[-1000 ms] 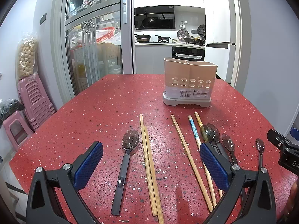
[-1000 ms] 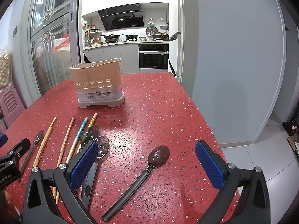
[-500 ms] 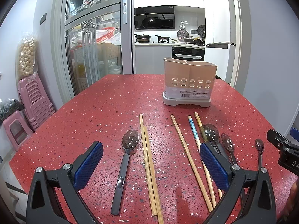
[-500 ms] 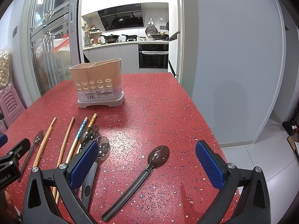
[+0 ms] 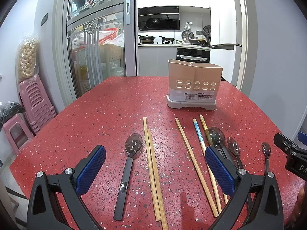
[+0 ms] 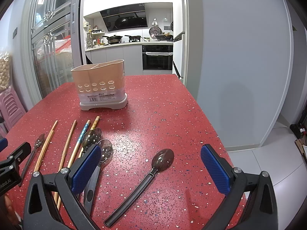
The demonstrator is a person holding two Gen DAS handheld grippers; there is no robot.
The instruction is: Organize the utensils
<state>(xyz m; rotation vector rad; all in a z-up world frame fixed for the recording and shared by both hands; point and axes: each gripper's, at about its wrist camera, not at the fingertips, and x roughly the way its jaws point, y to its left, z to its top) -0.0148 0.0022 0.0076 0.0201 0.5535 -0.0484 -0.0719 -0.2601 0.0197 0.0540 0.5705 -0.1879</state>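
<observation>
Left wrist view shows the left gripper and right gripper both spread wide, holding nothing, short of the beige perforated plastic utensil holder.

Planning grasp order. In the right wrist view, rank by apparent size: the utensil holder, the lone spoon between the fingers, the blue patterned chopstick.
1. Utensil holder, clearly bulkiest.
2. Lone spoon, though nearness inflates it.
3. Blue patterned chopstick, thinnest, partly hidden.

utensil holder at table's far side, chopsticks and spoons before it
</observation>
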